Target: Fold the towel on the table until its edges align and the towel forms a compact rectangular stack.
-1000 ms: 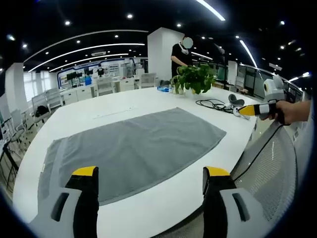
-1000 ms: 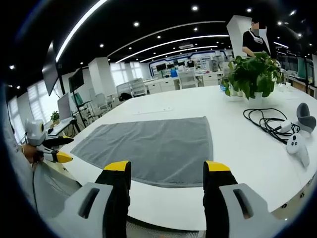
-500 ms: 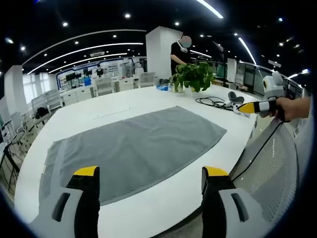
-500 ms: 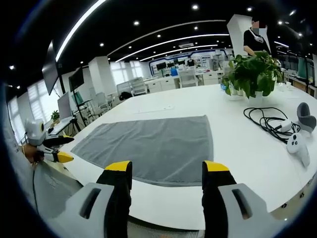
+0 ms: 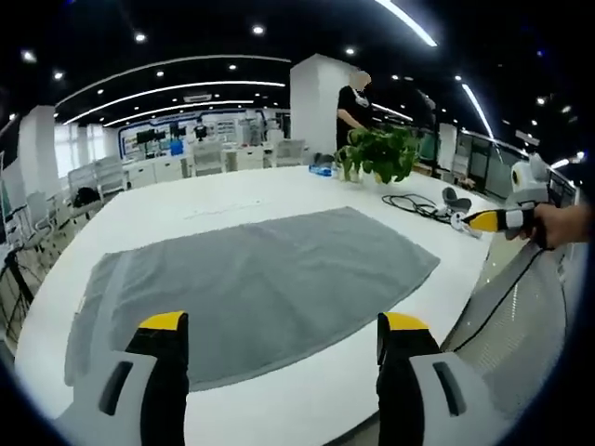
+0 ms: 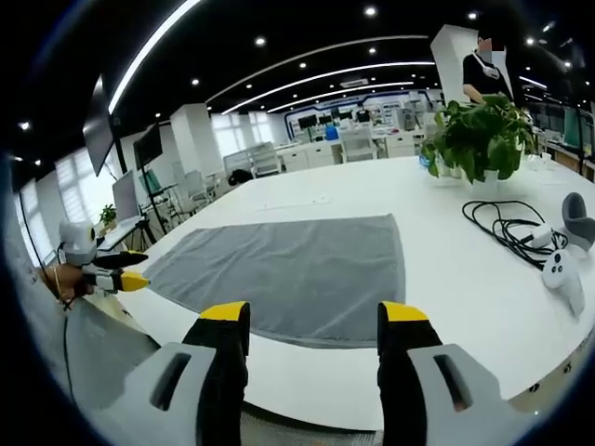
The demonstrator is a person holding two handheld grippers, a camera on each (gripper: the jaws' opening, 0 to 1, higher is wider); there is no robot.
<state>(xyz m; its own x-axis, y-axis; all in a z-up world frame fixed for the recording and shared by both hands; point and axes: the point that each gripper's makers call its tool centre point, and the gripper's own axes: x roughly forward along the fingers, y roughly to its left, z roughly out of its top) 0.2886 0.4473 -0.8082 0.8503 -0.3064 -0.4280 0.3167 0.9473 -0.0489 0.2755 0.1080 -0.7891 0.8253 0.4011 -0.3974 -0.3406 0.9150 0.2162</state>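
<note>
Left gripper view: one grey towel (image 5: 251, 283) lies flat and unfolded on the white table (image 5: 186, 200). The left tongs (image 5: 274, 325) hang wide open over its near edge, holding nothing. One potted plant (image 5: 379, 153) stands far right.

Right gripper view: the right tongs (image 6: 311, 316) gape empty before the towel (image 6: 297, 265); one black cable (image 6: 502, 228) and two white controllers (image 6: 562, 274) lie right

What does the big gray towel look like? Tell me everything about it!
The gray towel is a big rectangle of soft-looking cloth. It lies spread flat and unfolded, one layer, on the white table. It has faint ripples and a band running along one short end. Nothing sits on it, and neither tool touches it. In the right gripper view its near edge runs close to the table's edge.
</note>
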